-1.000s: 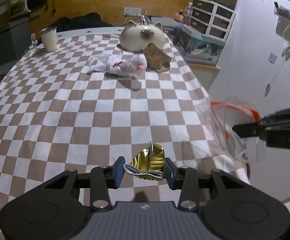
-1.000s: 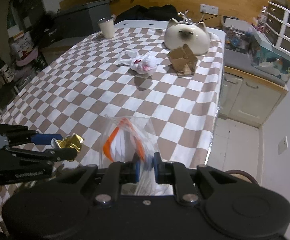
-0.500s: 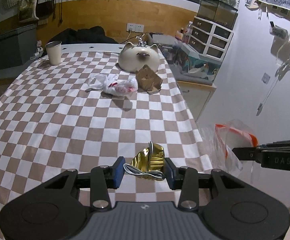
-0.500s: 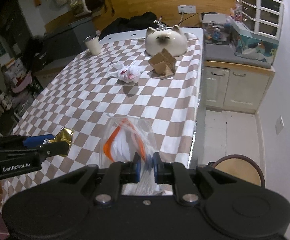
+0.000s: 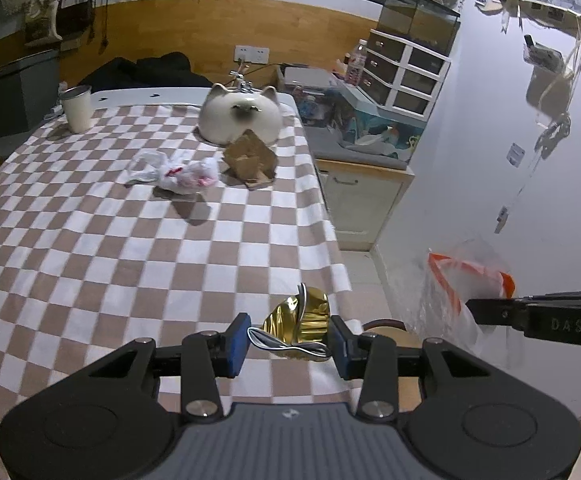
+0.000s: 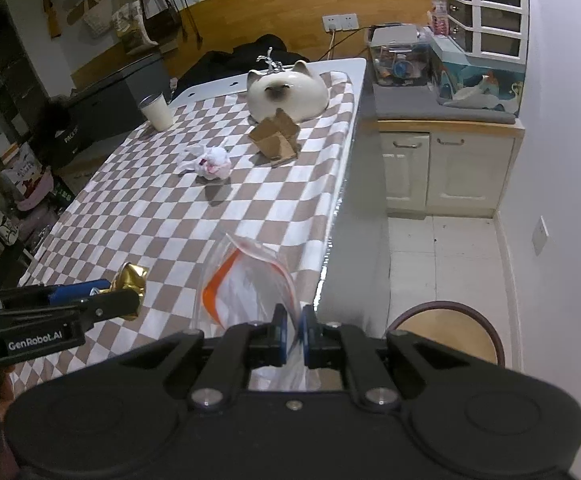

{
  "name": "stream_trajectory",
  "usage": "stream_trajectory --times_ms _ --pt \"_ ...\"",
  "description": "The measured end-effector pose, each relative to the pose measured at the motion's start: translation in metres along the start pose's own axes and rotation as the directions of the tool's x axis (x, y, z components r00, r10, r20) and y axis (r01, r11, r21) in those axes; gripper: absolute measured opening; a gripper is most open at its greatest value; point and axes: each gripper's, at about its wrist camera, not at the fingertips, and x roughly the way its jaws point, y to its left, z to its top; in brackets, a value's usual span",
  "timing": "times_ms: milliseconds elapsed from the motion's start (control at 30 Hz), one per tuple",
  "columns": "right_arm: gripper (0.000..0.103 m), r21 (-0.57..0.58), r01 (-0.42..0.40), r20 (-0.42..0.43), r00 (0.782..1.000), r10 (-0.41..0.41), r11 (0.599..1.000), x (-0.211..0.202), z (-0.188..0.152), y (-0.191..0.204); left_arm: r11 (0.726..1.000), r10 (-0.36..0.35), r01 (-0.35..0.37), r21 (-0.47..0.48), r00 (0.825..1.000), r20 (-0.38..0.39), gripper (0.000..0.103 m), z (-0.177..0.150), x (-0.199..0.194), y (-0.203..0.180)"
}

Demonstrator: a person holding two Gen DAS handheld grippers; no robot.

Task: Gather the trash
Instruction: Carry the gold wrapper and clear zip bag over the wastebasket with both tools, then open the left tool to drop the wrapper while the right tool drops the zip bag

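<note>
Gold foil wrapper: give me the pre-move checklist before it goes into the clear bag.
1. Gold foil wrapper held by the left hand-held gripper: ok.
2. Clear bag with orange strip pinched by the right hand-held gripper: ok.
3. Bag mouth open enough: cannot tell.
4. Wrapper above the bag mouth: not ok, bag is off to the side.
5. Crumpled white plastic bag and torn cardboard collected: not ok, both on the checkered tablecloth.

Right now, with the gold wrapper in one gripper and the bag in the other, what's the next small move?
Probably swing the left gripper, shut on the gold wrapper, toward the clear bag pinched by the right gripper; the wrapper sits beside the bag's mouth, not above it.
</note>
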Motion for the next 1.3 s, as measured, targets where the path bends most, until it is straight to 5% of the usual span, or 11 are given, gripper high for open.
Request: stream_trajectory --times_ms 333,767,1067,1300 --pt "0.007 0.056 0.043 -0.02 0.999 -0.042 0.998 0.004 -0.002 -0.057 1.0 -0.015 0.016 0.021 0.999 -0.036 0.043 0.008 0.036 -0.041" --pt "0.007 0.162 0.14 -0.086 0.988 -0.128 0.977 0.012 -0.016 -0.153 0.99 -0.11 0.122 0.071 0.983 -0.149 0.043 0.012 0.112 -0.118" --pt "0.007 0.253 0.211 -0.163 0.971 -0.174 0.944 0.025 -0.038 -0.218 0.979 -0.162 0.189 0.077 0.95 -0.266 0.043 0.001 0.177 -0.164" --pt "0.007 0.339 0.238 -0.228 0.959 -0.166 0.91 0.054 -0.051 -0.26 0.982 -0.165 0.19 0.026 0.908 -0.386 0.043 -0.016 0.24 -0.175"
